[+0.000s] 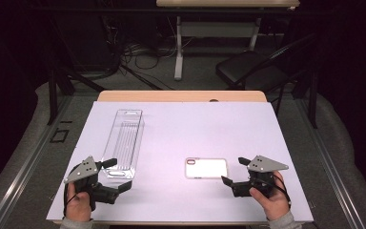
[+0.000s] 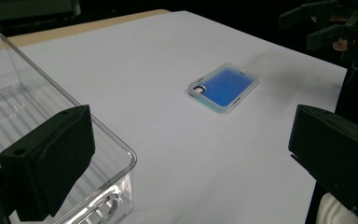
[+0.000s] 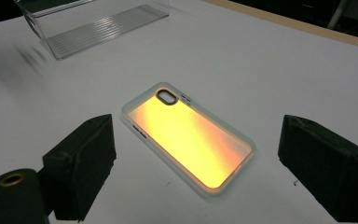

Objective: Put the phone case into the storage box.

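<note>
White worktop [image 1: 181, 133]: both our tools, left [image 1: 116, 174] and right [image 1: 232, 170], gape empty; next we close right onto the case [image 1: 206, 168].

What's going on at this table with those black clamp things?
A person sits at a white table with a two-jaw gripper in each hand. The right gripper is open and points at a phone case lying flat just in front of it, not touching it. The left gripper, also open, sits at the near end of a clear plastic tray, with one jaw over the tray's corner. Nothing is held at this moment.
</note>
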A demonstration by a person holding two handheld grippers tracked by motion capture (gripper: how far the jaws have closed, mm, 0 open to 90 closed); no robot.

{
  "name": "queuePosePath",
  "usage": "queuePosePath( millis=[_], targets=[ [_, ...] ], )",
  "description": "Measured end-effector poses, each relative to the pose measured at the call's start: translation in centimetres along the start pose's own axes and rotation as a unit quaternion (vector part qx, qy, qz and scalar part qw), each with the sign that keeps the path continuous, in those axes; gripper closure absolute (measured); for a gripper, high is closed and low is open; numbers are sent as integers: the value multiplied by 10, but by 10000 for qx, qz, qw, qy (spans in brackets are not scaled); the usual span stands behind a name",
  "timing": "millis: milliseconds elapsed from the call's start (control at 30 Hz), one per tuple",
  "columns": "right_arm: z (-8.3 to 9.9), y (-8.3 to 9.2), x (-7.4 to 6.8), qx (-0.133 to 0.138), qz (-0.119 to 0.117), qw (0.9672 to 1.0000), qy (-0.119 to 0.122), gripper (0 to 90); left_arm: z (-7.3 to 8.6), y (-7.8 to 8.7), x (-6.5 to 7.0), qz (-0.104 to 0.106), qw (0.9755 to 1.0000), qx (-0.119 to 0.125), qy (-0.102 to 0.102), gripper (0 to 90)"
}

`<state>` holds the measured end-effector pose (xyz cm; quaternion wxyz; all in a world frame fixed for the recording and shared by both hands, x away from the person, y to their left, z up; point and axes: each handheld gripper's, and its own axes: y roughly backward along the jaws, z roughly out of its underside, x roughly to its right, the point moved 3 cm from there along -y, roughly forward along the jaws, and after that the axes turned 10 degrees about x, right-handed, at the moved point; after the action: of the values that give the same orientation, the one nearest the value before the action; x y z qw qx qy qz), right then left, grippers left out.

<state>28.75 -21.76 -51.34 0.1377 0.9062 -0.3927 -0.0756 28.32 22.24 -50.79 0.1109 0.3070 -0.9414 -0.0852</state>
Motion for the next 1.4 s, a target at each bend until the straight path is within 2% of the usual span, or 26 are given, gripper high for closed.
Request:
queuePosePath(
  millis=[167, 267, 300, 467, 700, 833, 933, 1000, 1200, 1400],
  targets=[
    [-9, -6, 4, -100, -7, 9999, -15, 109, -7, -6, -6, -178, 9996, -208, 78, 4],
    [-10, -8, 5, -141, 15, 9999, -11, 109, -11, -8, -8, -192, 9995, -251, 94, 4],
    [-12, -9, 7, -213, 47, 9998, -28, 109, -15, -10, -11, -200, 9993, -252, 196, 4],
    [-17, -13, 9, -296, 100, 9995, -39, 109, -25, -15, -16, -253, 9989, -258, 306, 4],
    [-30, -20, 16, -435, 128, 9990, -18, 102, -42, -25, -23, -242, 9987, -310, 315, 4],
    [-39, -25, 21, -481, 118, 9988, -61, 101, -54, -33, -24, -129, 9990, -363, 238, 3],
    [-42, -27, 22, -530, 138, 9985, -43, 101, -63, -38, -25, -168, 9990, -399, 134, 4],
    [-45, -31, 24, -569, 164, 9982, -43, 101, -68, -41, -26, -102, 9988, -458, 150, 4],
    [-51, -39, 26, -718, 90, 9974, -43, 102, -81, -54, -29, -116, 9981, -581, 167, 4],
    [-55, -48, 26, -800, 17, 9968, 5, 101, -86, -64, -32, -136, 9975, -680, 151, 4]
  ],
)
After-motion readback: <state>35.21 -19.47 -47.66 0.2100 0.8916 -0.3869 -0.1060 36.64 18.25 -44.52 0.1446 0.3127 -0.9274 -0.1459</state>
